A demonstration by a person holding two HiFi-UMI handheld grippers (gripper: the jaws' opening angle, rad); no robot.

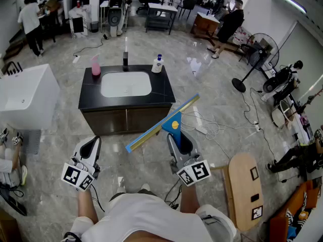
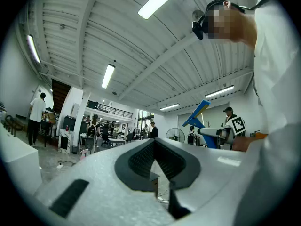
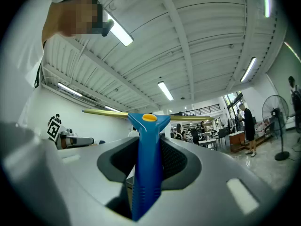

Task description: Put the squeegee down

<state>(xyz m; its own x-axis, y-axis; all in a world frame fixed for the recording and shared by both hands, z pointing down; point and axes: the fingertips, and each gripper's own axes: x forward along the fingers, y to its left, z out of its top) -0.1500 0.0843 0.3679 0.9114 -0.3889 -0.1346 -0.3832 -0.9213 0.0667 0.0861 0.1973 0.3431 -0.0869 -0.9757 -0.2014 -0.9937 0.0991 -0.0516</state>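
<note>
Quick one on where we're at. The squeegee isn't down yet. It's up in the air on our side of the sink cabinet, just off its front right corner, with the long yellow blade slanting across that corner. The right gripper has its jaws clamped on the blue handle, a bit below the head where the yellow button sits. The left gripper hangs in front of the cabinet's left end, jaws pinched together on nothing.

Handling-wise, we reckon this thing is light and mostly stiff: plastic handle, rigid blade bar, probably a softer rubber edge we can't really make out. All the length is up at the blade, so it likely wants to swing or roll if we grip too low. The ribbed part of the handle looks like the best place to hold it. The smooth plastic higher up might slip a bit.

On the cabinet's far edge, behind the white basin, are a pink bottle, a dark tap and a white bottle, so the blade needs to stay clear of those.
</note>
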